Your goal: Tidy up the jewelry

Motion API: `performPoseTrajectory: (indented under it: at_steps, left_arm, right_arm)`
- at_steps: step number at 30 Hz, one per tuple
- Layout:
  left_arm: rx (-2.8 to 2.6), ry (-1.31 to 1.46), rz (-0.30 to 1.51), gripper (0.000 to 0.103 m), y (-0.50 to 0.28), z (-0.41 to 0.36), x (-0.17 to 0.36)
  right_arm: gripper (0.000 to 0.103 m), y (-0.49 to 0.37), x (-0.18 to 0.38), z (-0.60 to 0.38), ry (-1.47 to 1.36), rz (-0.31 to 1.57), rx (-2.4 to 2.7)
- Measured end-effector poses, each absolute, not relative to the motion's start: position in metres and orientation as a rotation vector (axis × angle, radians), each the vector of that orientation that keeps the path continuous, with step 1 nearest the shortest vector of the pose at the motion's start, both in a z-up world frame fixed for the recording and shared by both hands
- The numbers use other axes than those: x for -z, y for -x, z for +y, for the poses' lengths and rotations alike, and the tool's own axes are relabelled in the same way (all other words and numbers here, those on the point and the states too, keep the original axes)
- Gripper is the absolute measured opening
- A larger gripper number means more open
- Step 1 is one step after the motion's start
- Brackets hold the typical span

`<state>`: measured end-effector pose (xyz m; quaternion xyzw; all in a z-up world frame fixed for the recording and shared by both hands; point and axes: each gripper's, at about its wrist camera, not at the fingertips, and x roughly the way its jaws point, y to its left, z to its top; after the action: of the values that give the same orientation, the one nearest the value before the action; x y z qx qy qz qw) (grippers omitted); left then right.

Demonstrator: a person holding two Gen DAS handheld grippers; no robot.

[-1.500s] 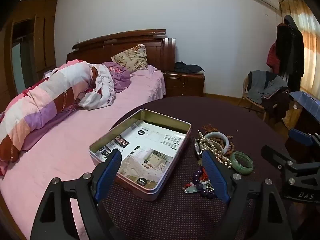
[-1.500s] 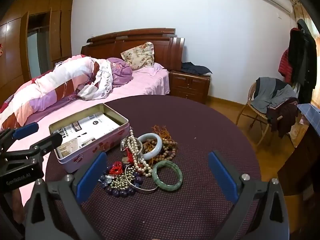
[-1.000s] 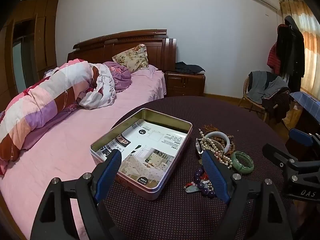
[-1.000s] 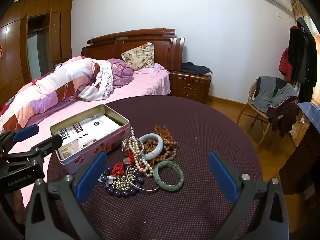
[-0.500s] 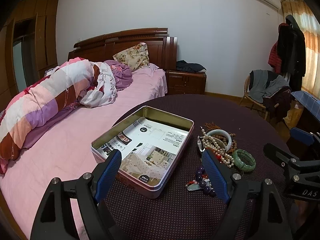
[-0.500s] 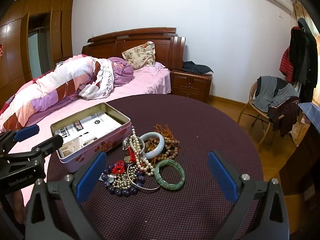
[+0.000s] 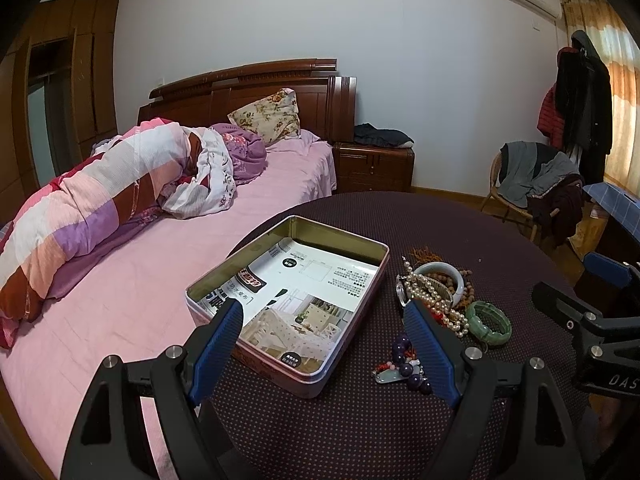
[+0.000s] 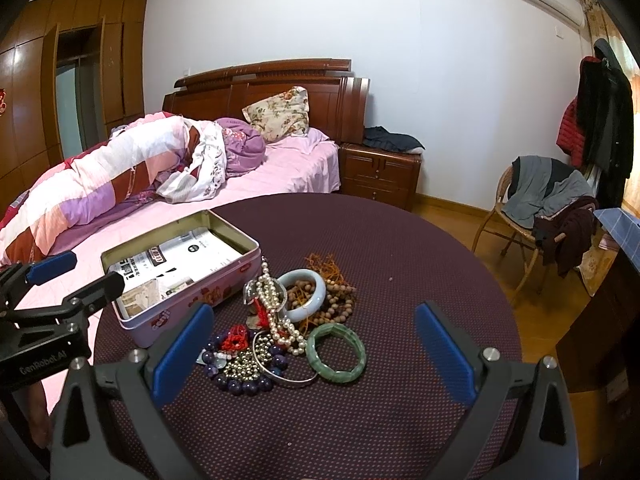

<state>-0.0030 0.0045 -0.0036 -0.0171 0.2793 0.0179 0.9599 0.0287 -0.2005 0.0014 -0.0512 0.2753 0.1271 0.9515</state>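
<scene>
A pile of jewelry lies on a round dark purple table point(image 8: 400, 264): a green bangle point(image 8: 336, 352), a pale jade bangle point(image 8: 302, 295), a pearl necklace point(image 8: 276, 312), wooden beads point(image 8: 340, 300), purple beads point(image 8: 240, 386), a silver bangle point(image 8: 288, 376). An open pink tin box point(image 8: 180, 312) lined with printed paper stands left of it. My right gripper point(image 8: 314, 352) is open and empty, above the table just before the pile. My left gripper point(image 7: 326, 348) is open and empty, over the near end of the tin point(image 7: 360, 248). The green bangle point(image 7: 489, 322) shows there too.
A bed with a pink sheet point(image 7: 120, 288) and rolled quilt point(image 7: 100, 196) borders the table's left side. A wooden nightstand point(image 8: 380, 172) stands at the back. A wicker chair with clothes point(image 8: 536, 208) is to the right. A coat rack point(image 8: 604, 120) stands by the curtain.
Both grippers have eased back and up a little, so the tin and jewelry sit slightly farther ahead. Both stay open; nothing on the table moved.
</scene>
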Motion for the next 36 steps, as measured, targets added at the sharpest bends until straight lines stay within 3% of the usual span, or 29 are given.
performPoseTrajectory:
  at_steps: [36]
  left_arm:
    - [-0.041,0.037,0.570,0.083,0.0043,0.0081,0.0014]
  right_arm:
    - [0.102,-0.0309,0.0004,-0.2024,0.106,0.565,-0.258]
